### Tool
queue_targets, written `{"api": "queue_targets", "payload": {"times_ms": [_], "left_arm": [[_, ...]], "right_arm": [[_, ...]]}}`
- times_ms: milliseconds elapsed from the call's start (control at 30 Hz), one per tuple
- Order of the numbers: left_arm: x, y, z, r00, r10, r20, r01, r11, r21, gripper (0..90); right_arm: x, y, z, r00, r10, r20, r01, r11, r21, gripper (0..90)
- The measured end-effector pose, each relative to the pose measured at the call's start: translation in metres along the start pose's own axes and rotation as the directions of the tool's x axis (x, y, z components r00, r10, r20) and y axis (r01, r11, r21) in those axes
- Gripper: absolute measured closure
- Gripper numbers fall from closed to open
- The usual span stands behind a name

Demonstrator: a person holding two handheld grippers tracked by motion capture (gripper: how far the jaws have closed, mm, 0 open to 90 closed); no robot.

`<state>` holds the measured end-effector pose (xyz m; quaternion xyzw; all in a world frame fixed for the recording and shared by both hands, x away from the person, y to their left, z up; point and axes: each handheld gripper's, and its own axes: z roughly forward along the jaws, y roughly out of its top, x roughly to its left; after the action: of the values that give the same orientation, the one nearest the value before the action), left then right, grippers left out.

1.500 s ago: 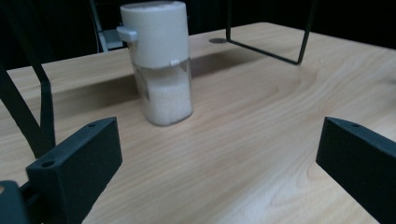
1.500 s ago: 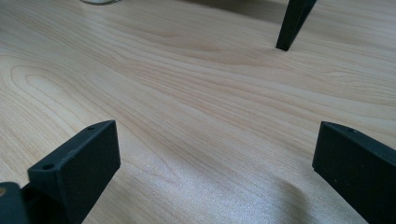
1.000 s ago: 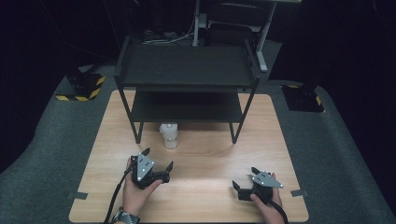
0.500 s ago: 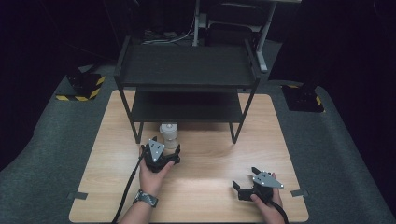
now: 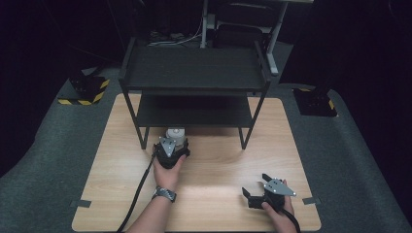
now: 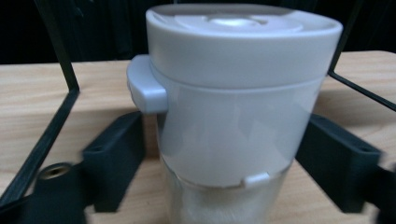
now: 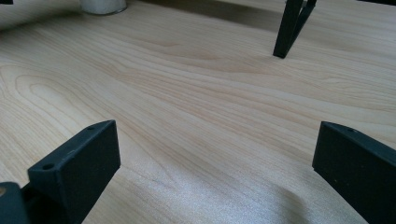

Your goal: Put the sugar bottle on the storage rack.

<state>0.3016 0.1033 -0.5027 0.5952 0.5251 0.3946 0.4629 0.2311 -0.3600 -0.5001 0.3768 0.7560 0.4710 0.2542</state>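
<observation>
The left claw (image 5: 171, 148) has just been closing, and its two black jaws now sit against either side of a small white jar (image 6: 236, 112), one on each flank of its frosted body. The jar stands upright on the wooden table (image 5: 214, 170), at the front edge of the lower shelf of a black metal rack (image 5: 194, 73), near the rack's front left leg. It has a broad white lid with a small tab jutting from one side, and in the left gripper view that tab points left. The person's left hand (image 5: 167, 174) wraps the claw from behind, with a watch on the wrist. The right claw (image 5: 257, 191) rests low near the table's front right corner, well apart from the jar, its jaws spread wide with only bare wood between them
</observation>
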Motion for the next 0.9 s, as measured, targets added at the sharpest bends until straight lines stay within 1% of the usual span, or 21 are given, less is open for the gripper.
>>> {"api": "queue_targets", "payload": {"times_ms": [67, 100, 133, 233, 433, 500, 767, 900], "left_arm": [[0.000, 0.000, 0.001, 1.0000, 0.007, 0.001, -0.007, 1.0000, -0.003, 24.4], [0.001, 0.000, 0.001, 0.9999, 0.011, 0.012, -0.011, 0.9999, -0.006, 26.1], [0.000, 0.000, 0.001, 0.9999, 0.014, 0.009, -0.014, 0.9999, -0.008, 28.3], [0.003, 0.000, 0.001, 0.9998, 0.008, 0.020, -0.008, 0.9999, -0.008, 28.5], [0.010, 0.000, 0.000, 0.9985, 0.031, 0.045, -0.030, 0.9994, -0.015, 28.7], [0.012, 0.000, -0.002, 0.9974, 0.046, 0.056, -0.045, 0.9988, -0.021, 28.9], [0.016, -0.001, -0.007, 0.9954, 0.062, 0.073, -0.060, 0.9975, -0.039, 29.1], [0.017, 0.000, -0.011, 0.9942, 0.065, 0.086, -0.061, 0.9968, -0.052, 29.1]], "right_arm": [[0.000, 0.000, 0.000, 1.0000, 0.001, -0.001, -0.001, 1.000, -0.002, 0.5], [0.000, 0.000, 0.000, 1.0000, 0.001, -0.001, -0.001, 1.000, -0.003, 0.5], [0.000, -0.001, 0.000, 1.0000, 0.001, -0.001, -0.001, 1.000, -0.003, 0.5], [0.000, -0.001, 0.000, 1.0000, 0.002, 0.000, -0.002, 1.000, -0.004, 0.5], [0.000, -0.001, 0.000, 1.0000, 0.004, 0.004, -0.004, 1.000, -0.006, 0.5], [0.000, -0.001, 0.000, 1.0000, 0.004, 0.005, -0.004, 1.000, -0.006, 0.5], [0.001, -0.001, 0.000, 0.9999, 0.005, 0.009, -0.005, 1.000, -0.006, 0.5], [0.001, -0.001, 0.000, 0.9999, 0.006, 0.010, -0.006, 1.000, -0.007, 0.5]]}}
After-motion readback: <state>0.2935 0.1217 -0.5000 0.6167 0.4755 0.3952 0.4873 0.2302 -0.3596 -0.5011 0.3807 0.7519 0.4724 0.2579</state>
